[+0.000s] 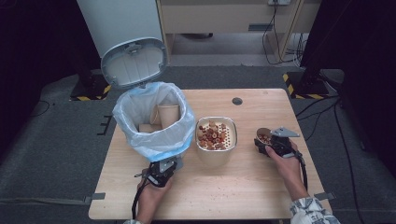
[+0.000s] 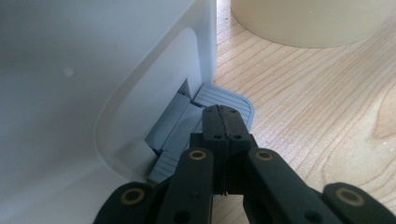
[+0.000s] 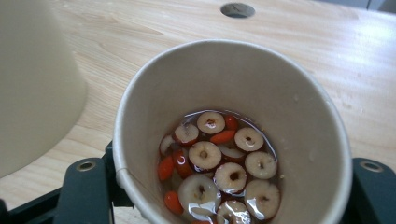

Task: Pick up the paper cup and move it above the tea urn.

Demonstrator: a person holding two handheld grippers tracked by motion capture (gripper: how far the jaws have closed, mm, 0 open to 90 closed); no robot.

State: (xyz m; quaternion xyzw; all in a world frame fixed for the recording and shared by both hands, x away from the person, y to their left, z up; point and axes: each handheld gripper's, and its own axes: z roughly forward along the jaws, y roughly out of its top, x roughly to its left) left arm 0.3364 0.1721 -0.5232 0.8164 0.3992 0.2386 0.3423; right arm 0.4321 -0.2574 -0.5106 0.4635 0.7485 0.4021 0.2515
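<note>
A white pedal bin [image 1: 154, 140] lined with a pale blue bag stands on the wooden table [image 1: 261, 186], its lid [image 1: 134, 63] swung up. My left gripper [image 1: 163, 170] is shut, and its tips [image 2: 223, 114] rest on the bin's grey pedal [image 2: 229, 95]. My right gripper [image 1: 267, 143] at the table's right side is shut on a paper cup [image 1: 264, 136]. In the right gripper view the cup [image 3: 224, 74] sits between the two jaws [image 3: 229, 186] and holds liquid with sliced red dates and goji berries [image 3: 219, 163]. The cup is upright.
A cream bowl with a metal strainer [image 1: 216, 135] full of date slices stands between the bin and the cup. Used paper cups [image 1: 168, 114] lie inside the bin. A round cable hole [image 1: 237, 101] marks the table's far side. Small crumbs lie on the tabletop near the front.
</note>
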